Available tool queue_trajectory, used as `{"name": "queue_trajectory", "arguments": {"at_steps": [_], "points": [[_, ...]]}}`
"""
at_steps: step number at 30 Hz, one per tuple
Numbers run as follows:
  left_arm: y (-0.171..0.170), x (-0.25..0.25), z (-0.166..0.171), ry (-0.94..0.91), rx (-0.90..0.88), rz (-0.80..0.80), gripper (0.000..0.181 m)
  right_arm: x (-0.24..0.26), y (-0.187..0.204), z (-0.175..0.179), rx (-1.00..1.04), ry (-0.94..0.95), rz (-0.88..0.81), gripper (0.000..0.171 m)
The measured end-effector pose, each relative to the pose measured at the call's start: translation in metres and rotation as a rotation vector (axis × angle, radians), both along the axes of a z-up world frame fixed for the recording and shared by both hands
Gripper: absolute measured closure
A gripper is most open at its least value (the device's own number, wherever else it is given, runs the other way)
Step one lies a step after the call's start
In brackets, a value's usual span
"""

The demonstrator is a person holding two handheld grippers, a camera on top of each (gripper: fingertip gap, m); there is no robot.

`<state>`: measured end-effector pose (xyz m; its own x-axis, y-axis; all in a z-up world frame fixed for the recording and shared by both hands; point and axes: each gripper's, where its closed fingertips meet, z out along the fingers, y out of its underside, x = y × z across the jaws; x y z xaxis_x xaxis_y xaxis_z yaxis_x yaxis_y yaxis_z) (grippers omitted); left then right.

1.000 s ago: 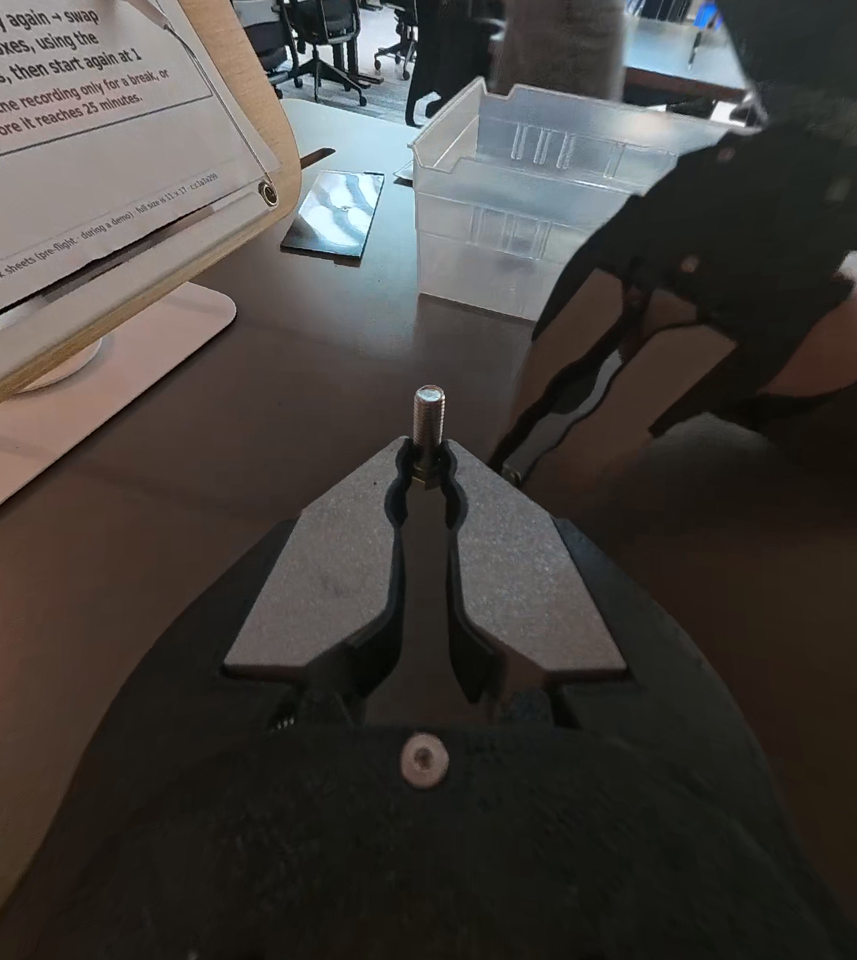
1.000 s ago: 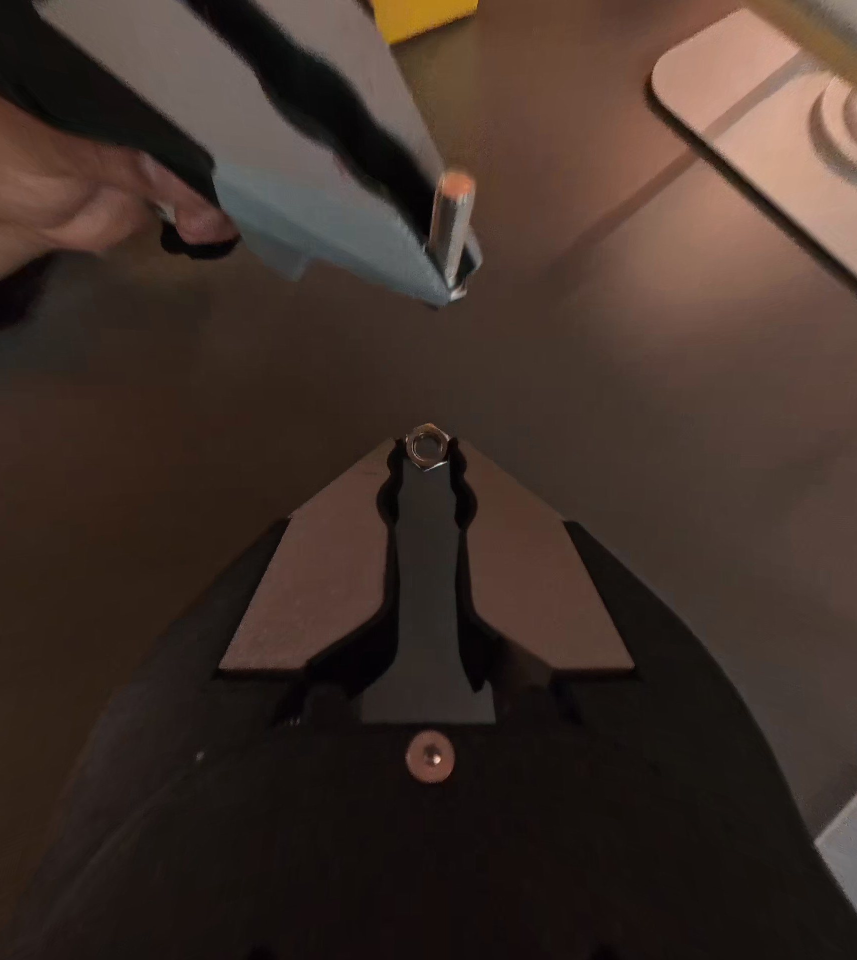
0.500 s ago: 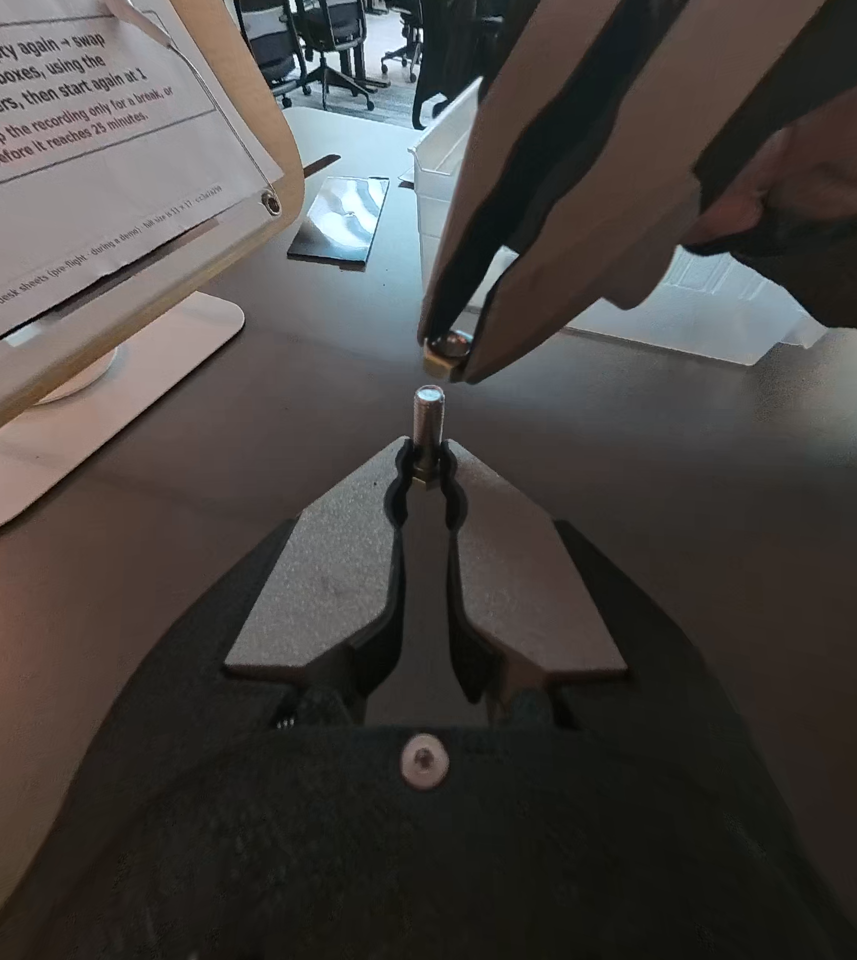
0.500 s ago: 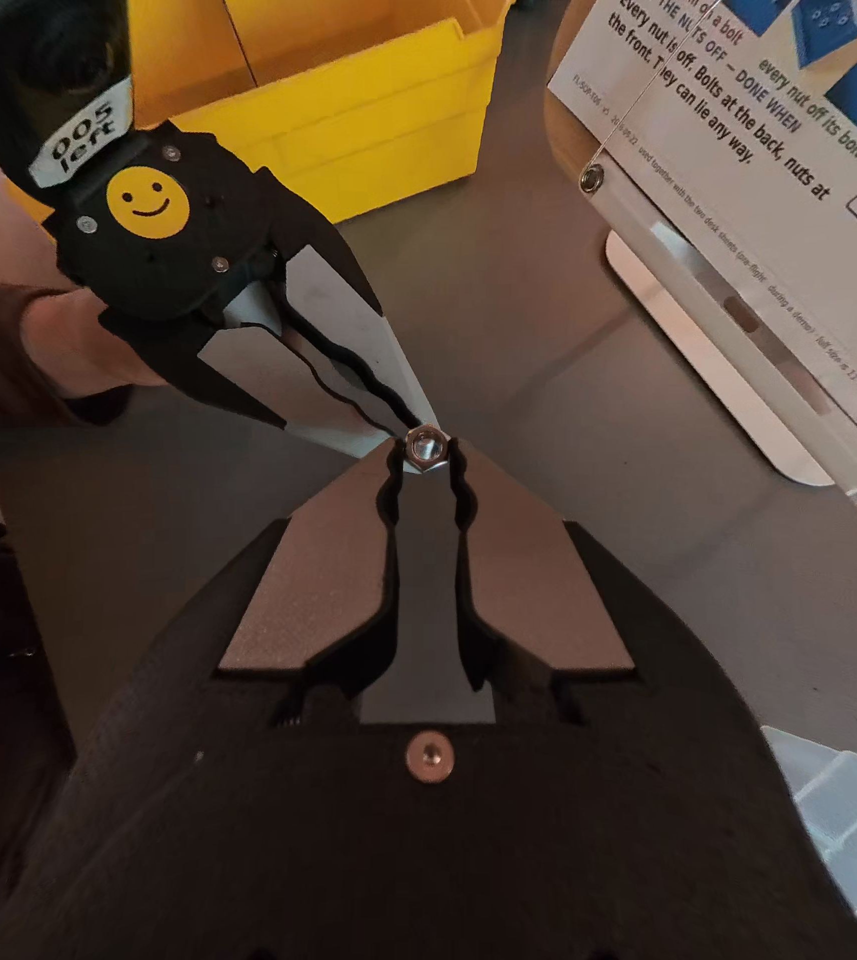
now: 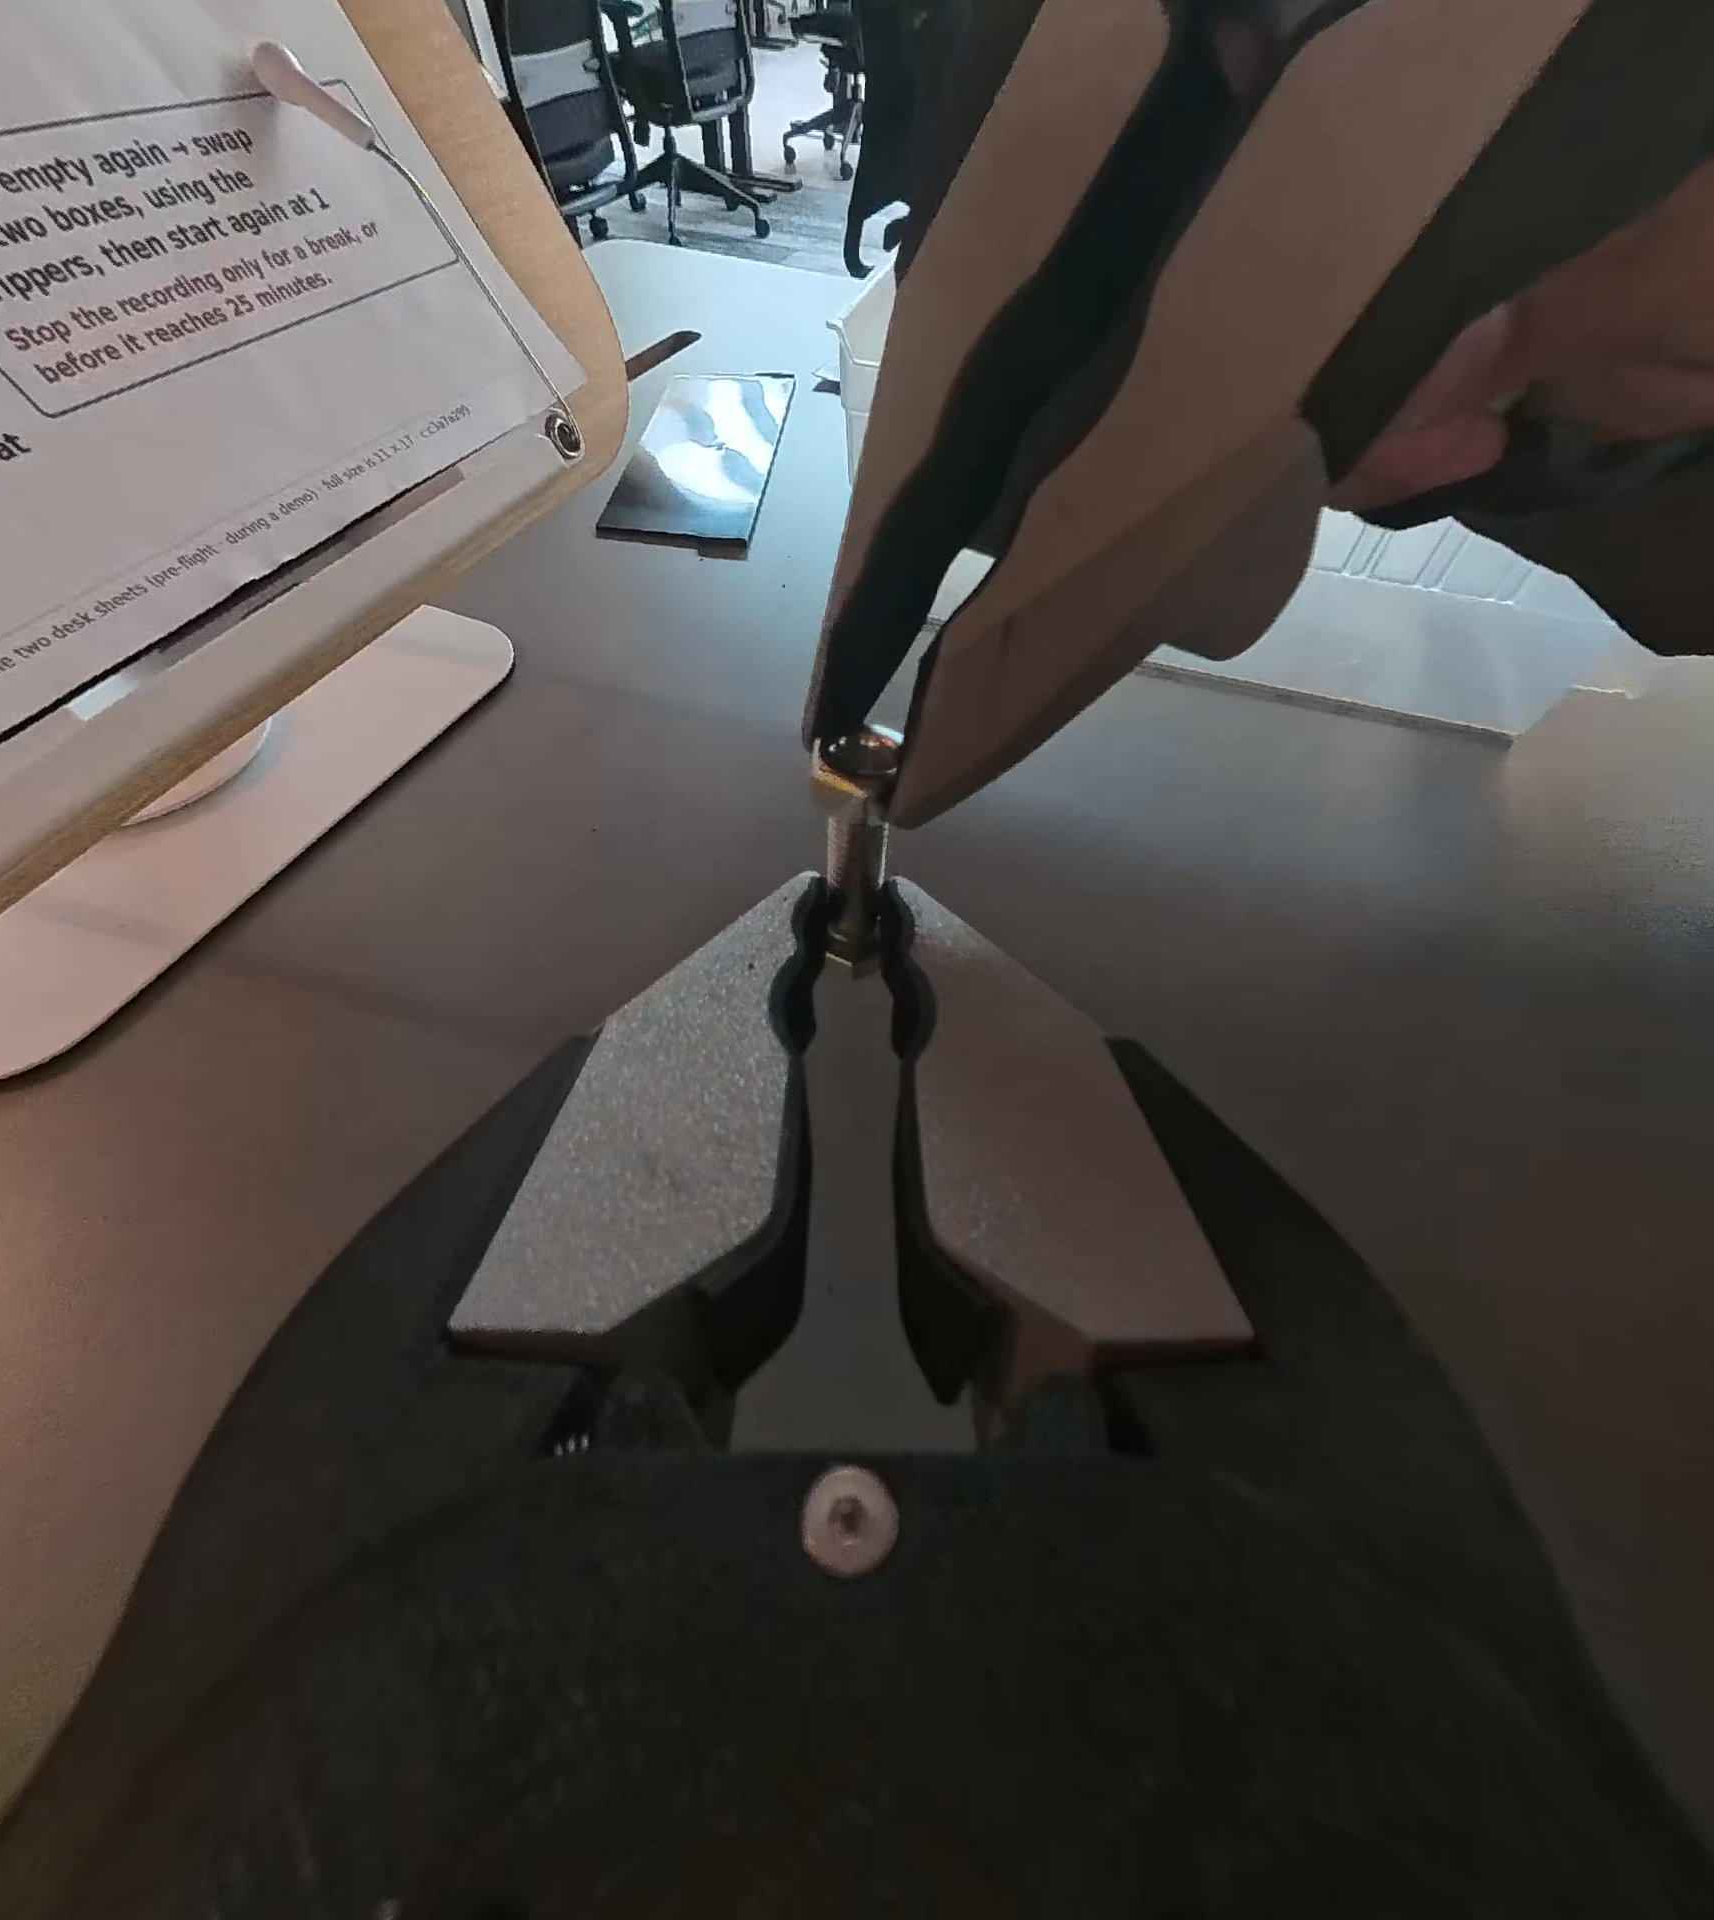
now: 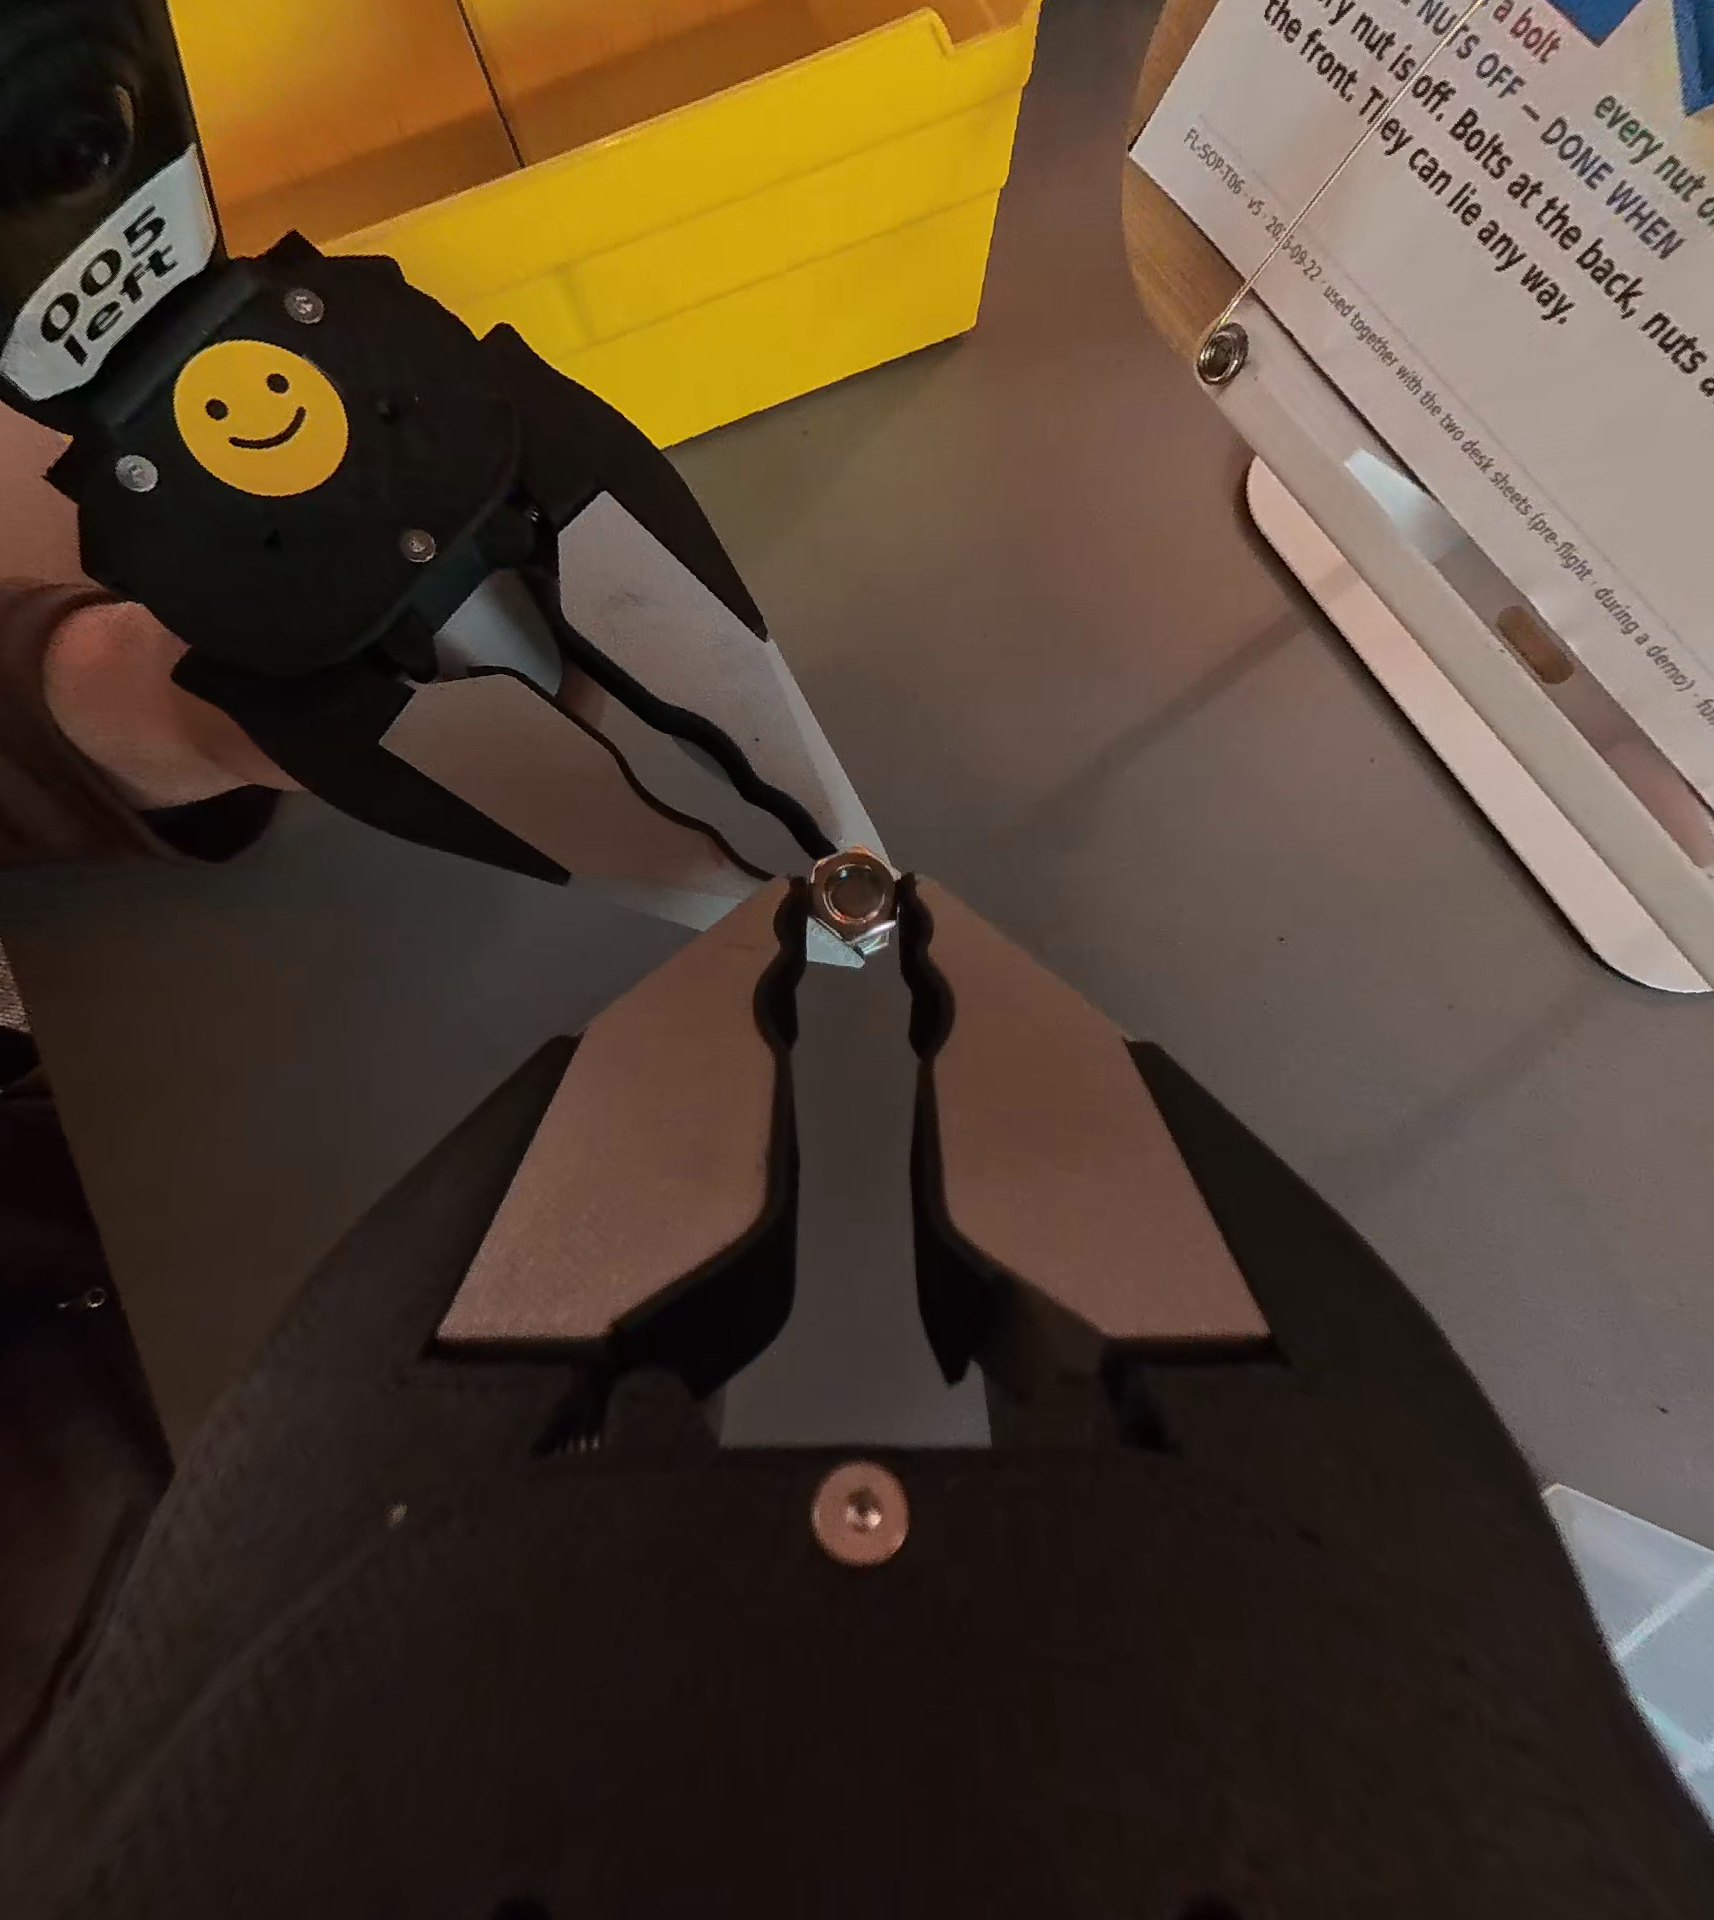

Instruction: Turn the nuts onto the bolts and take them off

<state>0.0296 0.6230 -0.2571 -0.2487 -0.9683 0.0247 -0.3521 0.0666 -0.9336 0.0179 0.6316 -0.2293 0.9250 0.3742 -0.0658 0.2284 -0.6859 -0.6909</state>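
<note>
My left gripper is shut on the head of a steel bolt, which points forward from its tips above the dark table. My right gripper is shut on a hex nut. In the left wrist view the right gripper comes down from the upper right, and the nut sits on the bolt's threaded end. In the right wrist view the bolt's end shows inside the nut's hole, and the left gripper reaches in from the upper left, tip to tip with mine.
A yellow bin stands behind the left gripper. A clear plastic bin is behind the right gripper. An instruction sheet on a wooden stand with a white base stands at the table's side. A dark flat rectangle lies farther back. The tips of both grippers are at nearly the same place.
The right gripper swung up from the table and over the left one, then brought the nut down onto the bolt's end. The left gripper held the bolt still.
</note>
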Motion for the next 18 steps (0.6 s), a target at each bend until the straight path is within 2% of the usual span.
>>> {"name": "queue_trajectory", "arguments": {"at_steps": [7, 18], "points": [[0.0008, 0.0000, 0.0024, -0.019, 0.078, 0.020, 0.174, -0.0003, -0.0005, 0.0014, 0.006, 0.046, -0.004, 0.157], [0.0034, 0.0009, -0.0037, 0.013, 0.080, 0.044, 0.174, 0.0017, 0.0022, -0.0048, -0.009, -0.040, -0.075, 0.157]]}}
